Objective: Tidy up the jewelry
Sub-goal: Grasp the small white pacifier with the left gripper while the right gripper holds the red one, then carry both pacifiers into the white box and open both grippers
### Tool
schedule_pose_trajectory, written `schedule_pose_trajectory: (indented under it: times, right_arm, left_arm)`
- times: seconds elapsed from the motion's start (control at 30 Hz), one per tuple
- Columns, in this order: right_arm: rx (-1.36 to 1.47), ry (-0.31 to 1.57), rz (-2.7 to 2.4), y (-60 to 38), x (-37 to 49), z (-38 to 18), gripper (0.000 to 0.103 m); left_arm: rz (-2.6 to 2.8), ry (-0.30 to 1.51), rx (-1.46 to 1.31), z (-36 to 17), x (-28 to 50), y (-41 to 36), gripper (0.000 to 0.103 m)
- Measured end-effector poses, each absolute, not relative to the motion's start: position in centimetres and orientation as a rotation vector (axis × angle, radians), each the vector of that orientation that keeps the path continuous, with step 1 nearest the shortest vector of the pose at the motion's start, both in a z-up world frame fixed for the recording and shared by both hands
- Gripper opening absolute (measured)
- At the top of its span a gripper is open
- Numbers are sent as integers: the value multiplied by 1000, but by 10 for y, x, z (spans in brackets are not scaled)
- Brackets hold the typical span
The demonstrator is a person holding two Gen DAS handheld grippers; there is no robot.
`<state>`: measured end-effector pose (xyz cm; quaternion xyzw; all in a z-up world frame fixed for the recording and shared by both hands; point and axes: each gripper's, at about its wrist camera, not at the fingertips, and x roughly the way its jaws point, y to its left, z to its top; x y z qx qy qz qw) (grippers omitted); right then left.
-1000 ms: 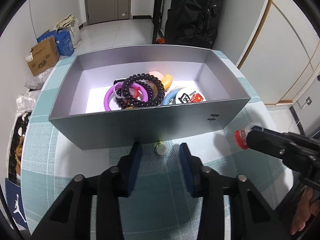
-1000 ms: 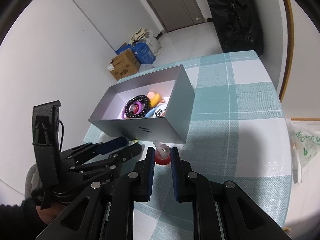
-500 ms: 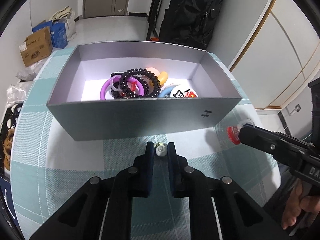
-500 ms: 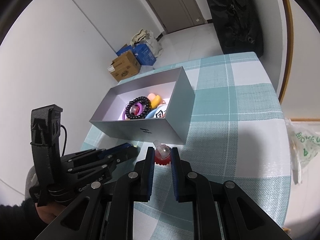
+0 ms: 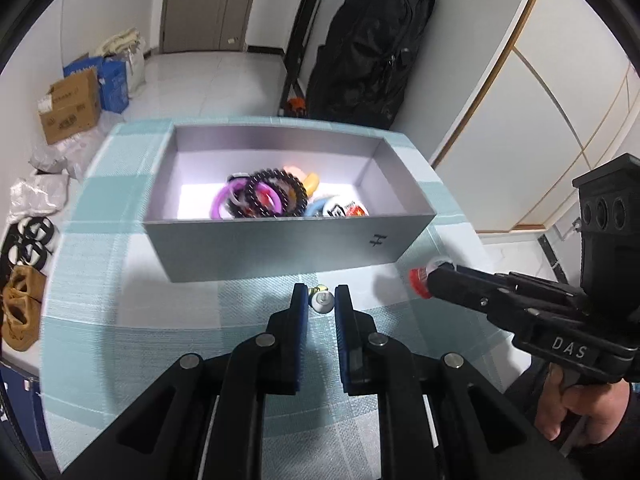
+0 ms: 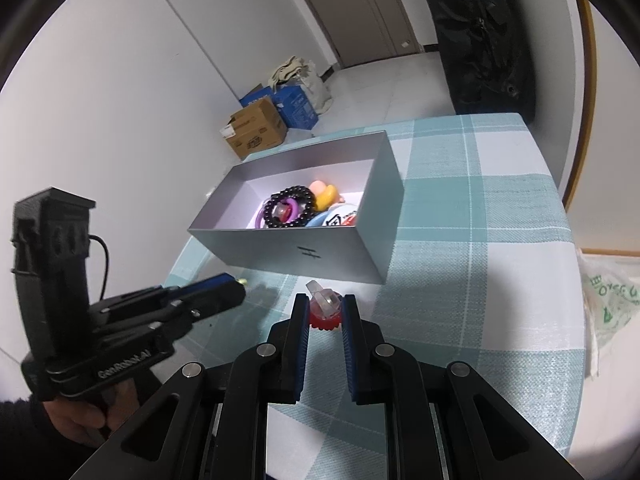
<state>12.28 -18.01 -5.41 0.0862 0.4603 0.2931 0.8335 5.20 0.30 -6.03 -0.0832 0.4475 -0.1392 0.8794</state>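
Observation:
My left gripper (image 5: pixel 322 300) is shut on a small white pearl charm (image 5: pixel 322 303) with a gold tip, just in front of the grey box's front wall (image 5: pixel 280 248). In the box lie a black bead bracelet (image 5: pixel 276 194), a purple bangle (image 5: pixel 224 206), a yellow piece and a printed badge (image 5: pixel 346 209). My right gripper (image 6: pixel 326 306) is shut on a red-and-clear trinket (image 6: pixel 325 307) near the box's right corner (image 6: pixel 382 268). In the left wrist view that gripper (image 5: pixel 438 280) reaches in from the right. The left gripper (image 6: pixel 236 286) shows at the left of the right wrist view.
A teal-and-white checked cloth (image 5: pixel 120 300) covers the table. A black bag (image 5: pixel 372 52) hangs behind the box. Cardboard boxes (image 5: pixel 70 110) and bags stand on the floor at the left. A printed plastic bag (image 6: pixel 608 292) lies past the table's right edge.
My left gripper has closed on the pearl charm and then risen a little with it, so more of the box's inside shows. The right gripper has kept still on the red trinket.

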Motion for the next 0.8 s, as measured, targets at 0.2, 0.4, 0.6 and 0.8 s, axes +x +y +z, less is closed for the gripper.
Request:
schedule_pose_trajectory:
  times: [0.2, 0.4, 0.6, 0.8]
  right_arm:
    - [198, 946, 641, -177, 120, -44, 15]
    - [172, 923, 660, -165, 123, -30, 15]
    - [170, 891, 681, -160, 128, -13, 15]
    - [179, 866, 701, -157, 135, -3, 15]
  left_arm:
    - [-260, 881, -177, -47, 45, 12, 9]
    - [-238, 872, -195, -44, 45, 19, 9]
    - [-238, 844, -226, -33, 51, 28, 9]
    - [-247, 801, -250, -22, 57, 31, 9]
